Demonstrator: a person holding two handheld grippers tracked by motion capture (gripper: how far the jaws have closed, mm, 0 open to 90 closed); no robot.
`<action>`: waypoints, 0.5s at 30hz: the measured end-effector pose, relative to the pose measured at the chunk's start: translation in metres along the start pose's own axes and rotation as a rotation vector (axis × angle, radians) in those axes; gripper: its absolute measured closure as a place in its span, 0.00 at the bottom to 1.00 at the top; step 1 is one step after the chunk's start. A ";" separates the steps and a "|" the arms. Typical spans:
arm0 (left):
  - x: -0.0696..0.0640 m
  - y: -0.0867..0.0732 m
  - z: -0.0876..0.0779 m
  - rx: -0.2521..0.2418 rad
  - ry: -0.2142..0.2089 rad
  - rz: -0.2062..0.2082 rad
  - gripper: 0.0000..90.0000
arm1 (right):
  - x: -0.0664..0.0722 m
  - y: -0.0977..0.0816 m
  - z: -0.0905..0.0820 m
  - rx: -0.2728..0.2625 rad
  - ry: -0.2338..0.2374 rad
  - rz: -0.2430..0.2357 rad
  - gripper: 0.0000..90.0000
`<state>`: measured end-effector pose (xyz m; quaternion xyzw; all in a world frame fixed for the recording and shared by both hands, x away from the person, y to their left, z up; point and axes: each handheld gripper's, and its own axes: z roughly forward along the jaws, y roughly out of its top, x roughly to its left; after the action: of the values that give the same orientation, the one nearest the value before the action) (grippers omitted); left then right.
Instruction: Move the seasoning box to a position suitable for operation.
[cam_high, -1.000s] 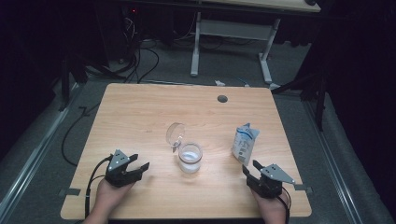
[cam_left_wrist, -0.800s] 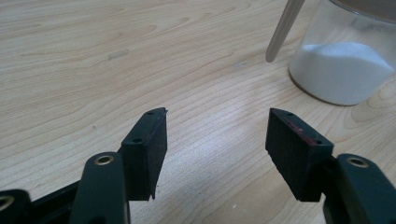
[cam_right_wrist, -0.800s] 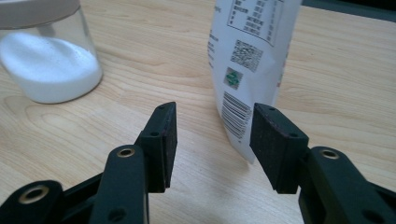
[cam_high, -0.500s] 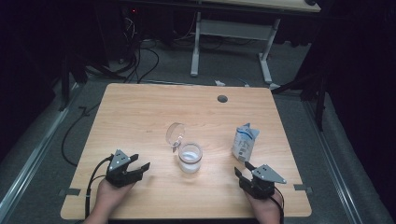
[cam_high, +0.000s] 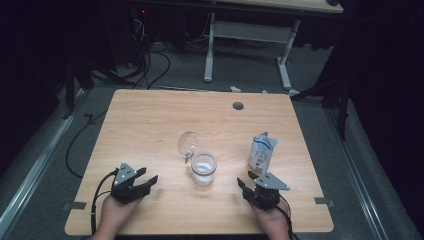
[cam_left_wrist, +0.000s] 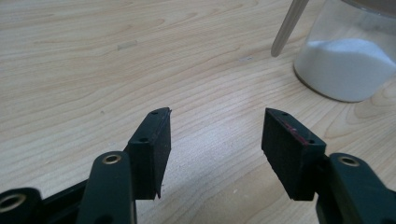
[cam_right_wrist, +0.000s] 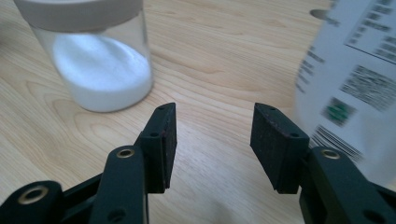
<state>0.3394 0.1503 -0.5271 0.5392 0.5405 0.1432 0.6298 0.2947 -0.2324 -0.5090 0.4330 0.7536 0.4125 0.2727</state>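
High view shows a glass jar (cam_high: 203, 169) standing upright near the middle of the wooden table (cam_high: 150, 120), its long axis vertical and its mouth facing up. White powder fills its lower part. The round lid (cam_high: 187, 143) is swung open and stands tilted at the jar's far left side, still joined to the rim. A white pouch (cam_high: 261, 152) with printed text stands to the right of the jar, well apart from it, its long axis nearly upright and leaning a little.

The left gripper (cam_high: 145, 181) rests at the near left of the table, pointing toward the jar, jaws wide with only bare wood between them; they have just been closing a little. In the left gripper view the jar (cam_left_wrist: 348, 56) is ahead at the upper right.

The right gripper (cam_high: 248, 181) has jaws wide and holds no thing. Compared with the earlier frames, it has shifted leftward along the near edge and now sits just in front of the pouch, between pouch and jar. The left hand, jar and pouch keep their places.
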 end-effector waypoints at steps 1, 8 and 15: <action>0.001 0.000 -0.001 0.003 0.003 -0.004 0.48 | 0.002 0.002 0.003 0.001 0.011 0.005 0.57; 0.000 -0.002 -0.006 0.000 0.025 -0.006 0.51 | 0.006 0.010 0.016 0.002 0.022 0.003 0.60; -0.003 -0.003 -0.001 -0.001 0.035 -0.007 0.56 | 0.009 0.016 0.026 -0.007 0.040 0.006 0.64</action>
<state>0.3359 0.1475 -0.5278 0.5344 0.5531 0.1506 0.6212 0.3171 -0.2102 -0.5089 0.4260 0.7561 0.4245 0.2581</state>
